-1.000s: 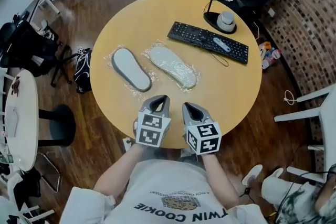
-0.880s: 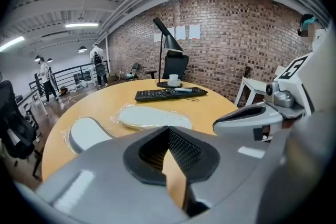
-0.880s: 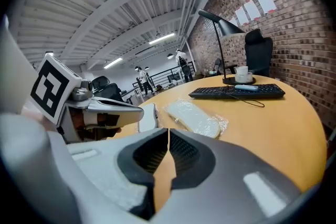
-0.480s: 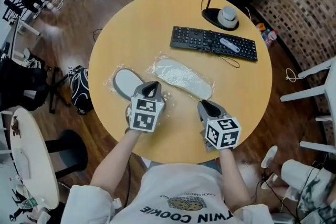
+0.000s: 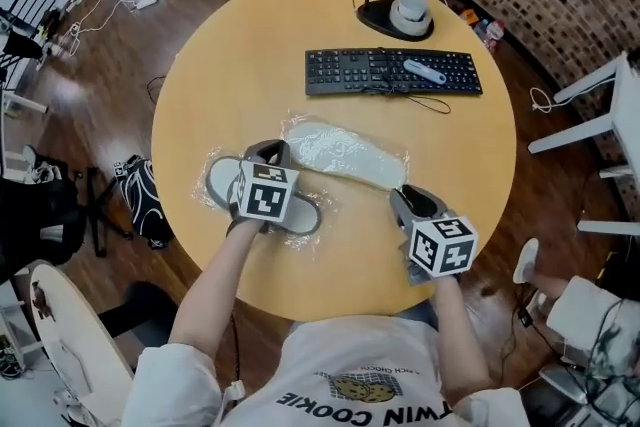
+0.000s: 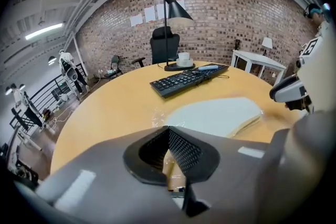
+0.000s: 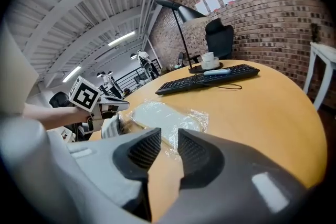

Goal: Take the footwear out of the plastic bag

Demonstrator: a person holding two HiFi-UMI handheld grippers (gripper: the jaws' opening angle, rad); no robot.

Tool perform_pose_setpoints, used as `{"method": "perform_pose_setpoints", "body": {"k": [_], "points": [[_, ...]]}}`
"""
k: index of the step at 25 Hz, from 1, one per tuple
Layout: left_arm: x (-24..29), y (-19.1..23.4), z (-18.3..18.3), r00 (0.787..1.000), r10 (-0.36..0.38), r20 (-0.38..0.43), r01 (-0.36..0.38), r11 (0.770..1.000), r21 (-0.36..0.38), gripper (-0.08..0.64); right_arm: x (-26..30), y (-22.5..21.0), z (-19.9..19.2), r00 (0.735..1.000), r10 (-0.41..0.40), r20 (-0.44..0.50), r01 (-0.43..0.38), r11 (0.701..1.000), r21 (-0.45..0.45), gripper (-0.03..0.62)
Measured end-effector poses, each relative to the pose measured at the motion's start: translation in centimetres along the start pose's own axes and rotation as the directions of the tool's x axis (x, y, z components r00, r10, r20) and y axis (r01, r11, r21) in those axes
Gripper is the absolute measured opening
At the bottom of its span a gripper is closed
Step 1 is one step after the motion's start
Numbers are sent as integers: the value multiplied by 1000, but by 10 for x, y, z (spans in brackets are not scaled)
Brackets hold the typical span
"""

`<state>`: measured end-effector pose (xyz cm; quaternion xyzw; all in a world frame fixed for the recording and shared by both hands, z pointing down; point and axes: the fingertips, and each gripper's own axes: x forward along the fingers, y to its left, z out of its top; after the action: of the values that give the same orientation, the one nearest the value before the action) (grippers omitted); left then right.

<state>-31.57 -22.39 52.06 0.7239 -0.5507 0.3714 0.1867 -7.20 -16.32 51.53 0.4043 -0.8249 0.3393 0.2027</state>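
Wood forms the top of the round table (image 5: pixel 200 65) on which all task items are laid out. A black keyboard (image 5: pixel 392 72) is taken as the reference. On the near side of the keyboard, a little apart from it, a pale slipper (image 5: pixel 345 153) is laid sole up and is enclosed in its clear bag (image 5: pixel 398 158). Nearer the person than the keyboard, and to its left, a grey-rimmed slipper (image 5: pixel 218 185) is enclosed in a second bag (image 5: pixel 203 203). Neither slipper has been withdrawn, and no bag is seen to be opened. The task is therefore judged to be at its start: both bags are to be opened and both slippers extracted.

The left gripper (image 5: pixel 267 151) is held above the grey-rimmed slipper, with its tip directed toward the keyboard. Its fingers (image 6: pixel 184 150) are brought together at the tips. No film or slipper can be seen clamped; only table top and a glint of film show through the slot behind the tips.

The right gripper (image 5: pixel 418 200) is positioned on the near side of the keyboard's right end, just beside the right-hand end of the clear bag. Its jaws have just been opening. Its fingers (image 7: pixel 144 149) stand a modest way apart, with bare table top between them, and the bag edge lies just ahead, untouched.
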Motion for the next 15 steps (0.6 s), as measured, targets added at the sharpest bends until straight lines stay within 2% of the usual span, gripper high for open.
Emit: {"method": "perform_pose_setpoints", "body": {"k": [8, 15], "points": [[31, 20, -7, 997, -7, -73, 10, 999, 45, 3, 1, -25, 0, 999, -32, 8, 32, 996, 81, 89], [46, 17, -19, 993, 0, -116, 9, 998, 70, 3, 6, -41, -3, 999, 8, 32, -15, 976, 217, 89]]}}
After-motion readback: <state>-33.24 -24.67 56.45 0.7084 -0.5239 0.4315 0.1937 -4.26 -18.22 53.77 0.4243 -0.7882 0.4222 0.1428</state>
